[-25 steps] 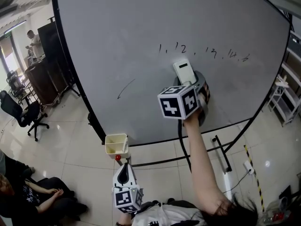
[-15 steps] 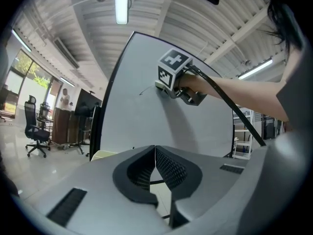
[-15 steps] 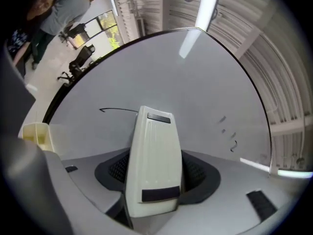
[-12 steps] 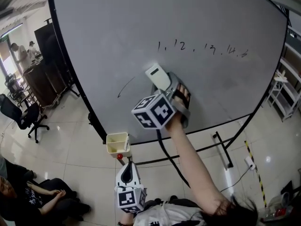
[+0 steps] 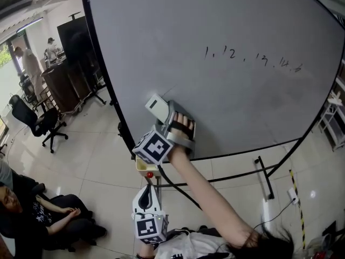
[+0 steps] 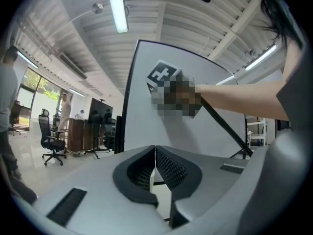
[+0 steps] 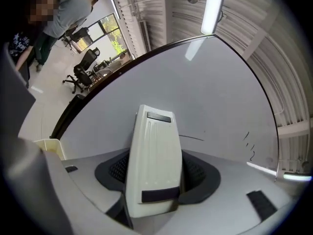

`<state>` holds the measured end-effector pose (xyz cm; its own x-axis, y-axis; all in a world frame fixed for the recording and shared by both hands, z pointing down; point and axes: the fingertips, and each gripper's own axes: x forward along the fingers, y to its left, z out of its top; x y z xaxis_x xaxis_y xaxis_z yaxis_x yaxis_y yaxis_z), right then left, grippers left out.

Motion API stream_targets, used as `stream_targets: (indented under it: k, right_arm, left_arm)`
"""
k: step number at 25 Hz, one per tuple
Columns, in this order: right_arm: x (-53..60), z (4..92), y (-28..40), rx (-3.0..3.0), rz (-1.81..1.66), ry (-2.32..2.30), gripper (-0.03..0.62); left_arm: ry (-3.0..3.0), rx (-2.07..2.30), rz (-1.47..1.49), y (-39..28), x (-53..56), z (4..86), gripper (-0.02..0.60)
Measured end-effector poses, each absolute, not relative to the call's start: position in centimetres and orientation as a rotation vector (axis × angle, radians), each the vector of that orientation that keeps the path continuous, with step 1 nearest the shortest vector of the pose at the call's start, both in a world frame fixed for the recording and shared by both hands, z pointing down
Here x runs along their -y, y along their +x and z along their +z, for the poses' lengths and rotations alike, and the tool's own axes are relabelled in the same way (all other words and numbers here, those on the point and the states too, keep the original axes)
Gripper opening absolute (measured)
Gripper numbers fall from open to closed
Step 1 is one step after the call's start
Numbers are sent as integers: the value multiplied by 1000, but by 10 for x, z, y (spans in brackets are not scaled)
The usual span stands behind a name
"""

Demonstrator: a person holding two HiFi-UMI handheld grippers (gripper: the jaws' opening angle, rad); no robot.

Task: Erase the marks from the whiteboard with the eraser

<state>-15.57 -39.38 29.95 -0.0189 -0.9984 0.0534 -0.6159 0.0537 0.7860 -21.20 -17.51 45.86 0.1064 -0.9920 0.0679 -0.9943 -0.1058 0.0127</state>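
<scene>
Black stroke (image 7: 191, 138), perhaps pen, beyond gripped eraser (image 7: 152, 166)

The floor (image 5: 91, 161) is of pale glossy tiles that reflect the light. At the far left a black office chair (image 5: 33, 120) on wheels stands near a dark counter (image 5: 56, 88), and a black screen (image 5: 75, 36) on a stand is just beside the counter. One person (image 5: 29, 63) stands by the counter, another (image 5: 48, 217) sits low at the left edge. A window (image 6: 36, 84) shows green trees. The ceiling (image 6: 166, 18) is ribbed, with a long tube lamp (image 6: 116, 6). A white shelf (image 5: 334, 128) stands at the right, and a yellow-black strip (image 5: 294, 198) lies on the floor.
</scene>
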Motion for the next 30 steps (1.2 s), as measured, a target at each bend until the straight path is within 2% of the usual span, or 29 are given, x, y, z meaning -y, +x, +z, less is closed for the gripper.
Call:
stream_targets:
  k: [6,8,16,23,30]
  right_arm:
    - [407,275,-107,1764,-545,1789,285]
    - [404,266,-100,1697,-579,1828,282]
    - [400,322,-134,1627,-694,1606,282]
    - [406,262,-81,1682,-540,1833,281]
    - [398,348,-168,1550,-780,1466,282]
  left_arm:
    - [2191,2107,57,-242,166,470,-2]
    - [2171,2111,53,-247,165,473,-2]
    - [2206,2077,24,-238,173,469,-2]
    - [2201,2064,22,-235,177,472,-2]
    - [2194,2048,-12,-229,176,470,-2]
